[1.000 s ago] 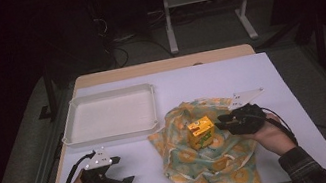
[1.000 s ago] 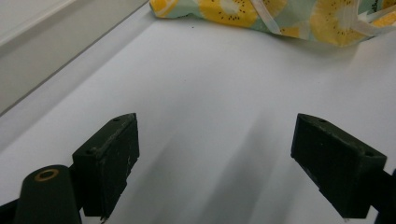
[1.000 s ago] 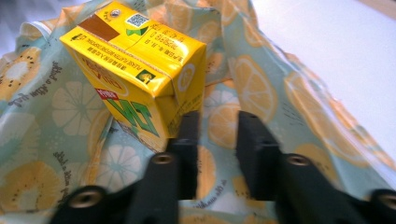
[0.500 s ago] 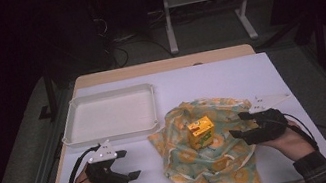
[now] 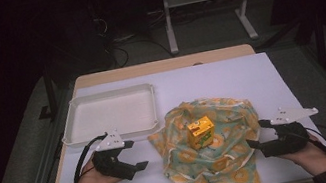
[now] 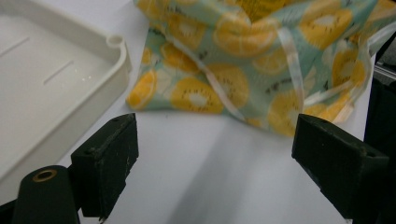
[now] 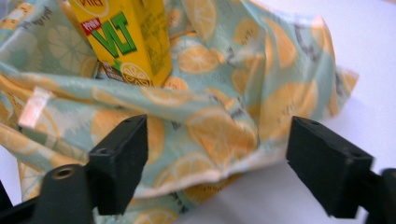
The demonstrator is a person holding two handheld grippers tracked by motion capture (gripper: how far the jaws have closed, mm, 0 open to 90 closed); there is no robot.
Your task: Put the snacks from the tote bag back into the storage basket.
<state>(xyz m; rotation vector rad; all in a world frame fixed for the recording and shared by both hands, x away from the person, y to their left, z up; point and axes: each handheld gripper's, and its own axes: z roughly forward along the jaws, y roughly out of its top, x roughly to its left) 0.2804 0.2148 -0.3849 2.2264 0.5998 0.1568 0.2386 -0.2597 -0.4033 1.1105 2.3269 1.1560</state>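
Looking over the white table [image 5: 229, 77], I see bare surface all around the fruit-print cloth [image 5: 223, 157], which lies crumpled beside the tray [image 5: 109, 113]. Upright on the cloth stands the yellow carton [image 5: 201, 132]. My left gripper [image 5: 129, 158] sits spread off its left edge; my right gripper [image 5: 258, 138], jaws just opening, empty, straddles its right edge.

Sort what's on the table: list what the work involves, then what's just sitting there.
In the job:
cloth, spread under the carton
carton, upright on it
left tool, open beside the cloth
right tool, open at the cloth's edge

Lying about:
tray, beside the cloth
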